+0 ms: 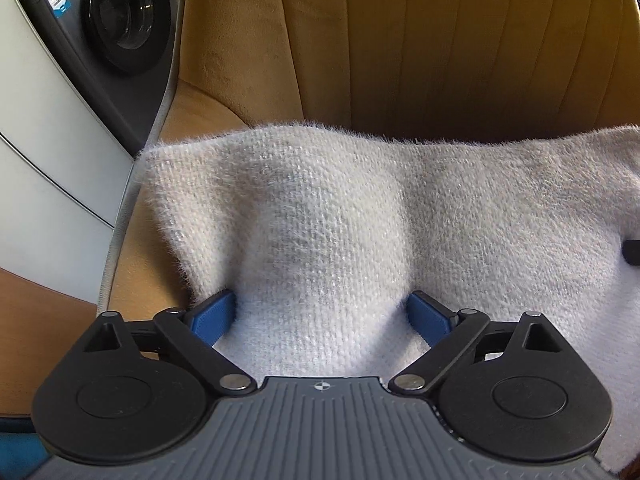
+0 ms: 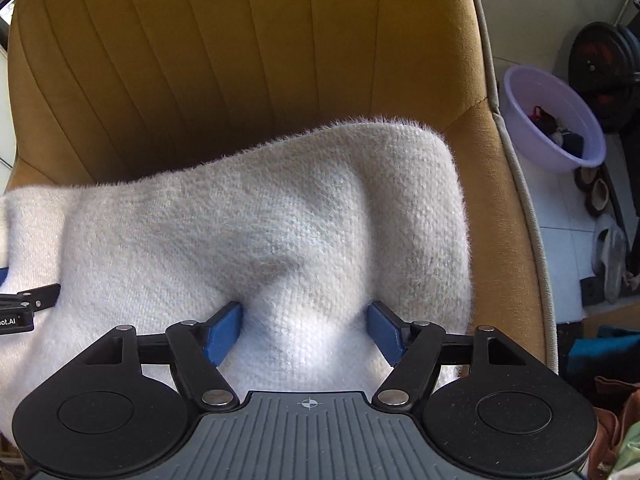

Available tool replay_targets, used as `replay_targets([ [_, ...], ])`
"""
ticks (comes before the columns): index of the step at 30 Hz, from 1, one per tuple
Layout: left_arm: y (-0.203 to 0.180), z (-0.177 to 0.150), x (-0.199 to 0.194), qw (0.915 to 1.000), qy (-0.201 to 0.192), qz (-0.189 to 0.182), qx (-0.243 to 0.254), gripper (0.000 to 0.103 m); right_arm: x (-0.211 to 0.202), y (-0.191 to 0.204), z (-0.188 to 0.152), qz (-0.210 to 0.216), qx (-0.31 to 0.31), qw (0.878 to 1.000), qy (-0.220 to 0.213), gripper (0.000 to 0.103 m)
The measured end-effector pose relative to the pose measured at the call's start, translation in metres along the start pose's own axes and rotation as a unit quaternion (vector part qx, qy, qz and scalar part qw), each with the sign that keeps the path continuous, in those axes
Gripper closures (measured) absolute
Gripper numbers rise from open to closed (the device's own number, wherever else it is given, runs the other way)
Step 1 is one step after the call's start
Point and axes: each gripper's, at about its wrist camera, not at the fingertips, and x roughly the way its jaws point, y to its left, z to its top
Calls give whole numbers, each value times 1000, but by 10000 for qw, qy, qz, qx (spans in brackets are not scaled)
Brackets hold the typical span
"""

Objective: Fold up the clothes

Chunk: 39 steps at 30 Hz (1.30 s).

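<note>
Both grippers' fingers sink tip-deep into fuzzy white knitwear.

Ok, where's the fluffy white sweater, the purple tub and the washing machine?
fluffy white sweater point(image 2: 260, 220), right wrist view, middle of knit.
purple tub point(image 2: 520, 120), right wrist view, inner wall.
washing machine point(image 1: 124, 16), left wrist view, round door.

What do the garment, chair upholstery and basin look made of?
Garment: fuzzy white knit, likely mohair-type wool or acrylic; visible weave, hairs along edges.
Chair upholstery: tan suede-like fabric, matte nap, stitched channels.
Basin: pale lilac plastic, smooth, slightly glossy.
</note>
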Motion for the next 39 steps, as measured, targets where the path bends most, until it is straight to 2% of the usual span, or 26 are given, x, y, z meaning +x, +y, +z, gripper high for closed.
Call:
replay_targets([
  [3,2,6,-11,9999,106,-39,48,9,-16,4,-4,-55,-123,9996,-230,36],
  [4,2,6,-17,9998,120,-109,114,12,-23,6,-6,-90,-187,9992,-332,37],
  [8,7,-12,-58,9971,-58,-444,620,14,-66,15,-29,-376,-602,9932,-926,44],
  [11,6,-46,-92,9959,-147,-762,474,14,-91,8,-52,-217,-245,9942,-1026,46],
  [13,3,-66,-96,9954,-74,-923,260,14,-102,9,-69,-346,-295,9927,-1115,46],
  [15,3,-85,-85,9962,57,-863,103,14,-94,12,-83,-402,-305,9942,-949,46],
  [16,2,-93,-76,9974,70,-695,169,14,-90,13,-89,-430,-310,9948,-866,46],
  [18,1,-95,-61,9981,165,-532,252,10,-81,16,-101,-483,-319,9958,-706,43],
  [21,-1,-89,-42,9979,363,-429,336,3,-53,15,-99,-540,-310,9966,-536,36],
  [23,-2,-85,-29,9974,495,-361,391,1,-35,15,-98,-577,-318,9969,-435,33],
  [27,-3,-79,-14,9965,693,-249,386,1,-32,16,-94,-595,-406,9966,-395,31],
  [30,-3,-74,-30,9974,644,-201,235,2,-47,11,-89,-499,-142,9981,-334,31],
  [33,-1,-71,-59,9985,433,-321,99,2,-85,-2,-87,-287,555,9970,-468,26],
  [35,1,-70,-82,9990,247,-369,51,2,-114,-9,-91,-208,972,9928,-665,8],
  [36,2,-70,-93,9991,153,-385,39,2,-129,-9,-95,-220,1106,9903,-814,3],
  [39,4,-75,-125,9992,-128,-377,90,2,-169,-4,-110,-250,1350,9844,-1097,1],
])
